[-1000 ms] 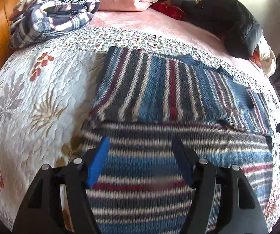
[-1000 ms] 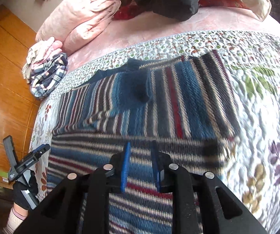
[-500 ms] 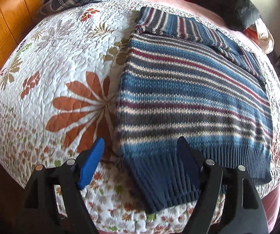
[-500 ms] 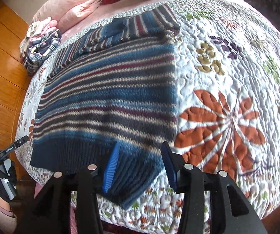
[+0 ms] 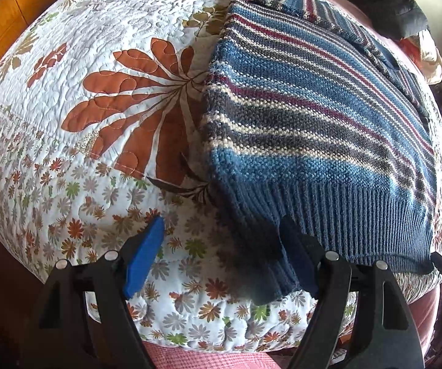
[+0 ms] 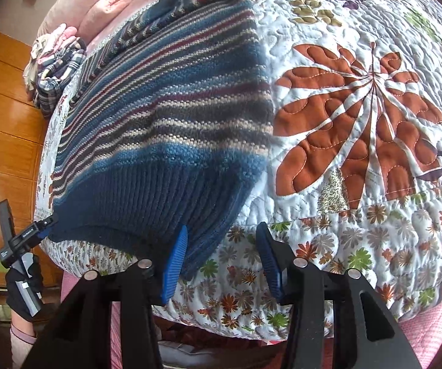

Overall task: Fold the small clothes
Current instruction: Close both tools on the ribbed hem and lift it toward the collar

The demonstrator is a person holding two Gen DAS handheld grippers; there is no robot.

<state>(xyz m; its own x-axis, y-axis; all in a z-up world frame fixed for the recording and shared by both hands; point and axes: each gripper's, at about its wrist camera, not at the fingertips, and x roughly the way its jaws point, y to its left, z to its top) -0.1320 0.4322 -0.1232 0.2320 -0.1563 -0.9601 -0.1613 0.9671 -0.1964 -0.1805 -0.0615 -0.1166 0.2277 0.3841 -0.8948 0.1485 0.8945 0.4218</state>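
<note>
**Both grippers lined up at the sweater's ribbed hem**

We have the quilted floral bedspread (image 5: 76,123) under everything, giving a broad flat bed to fold on. The striped knit sweater (image 5: 313,117) lies spread across it, sleeves apparently folded in at the far end, its dark blue ribbed hem (image 6: 147,203) draped over the near edge where we can reach it. We judge each gripper is placed at one hem corner so the bottom can be lifted and carried up toward the collar.

Our left gripper (image 5: 221,261) is spread wide, one finger off the cloth, the other against the hem's corner. Our right gripper (image 6: 222,258) is also spread, straddling the opposite corner, pinching nothing yet.

The collar end is foreshortened and hard to read. The pile of plaid clothes (image 6: 57,70) by the pink pillows (image 6: 104,3) is cut off, and whether either finger pad truly touches the knit we cannot tell
</note>
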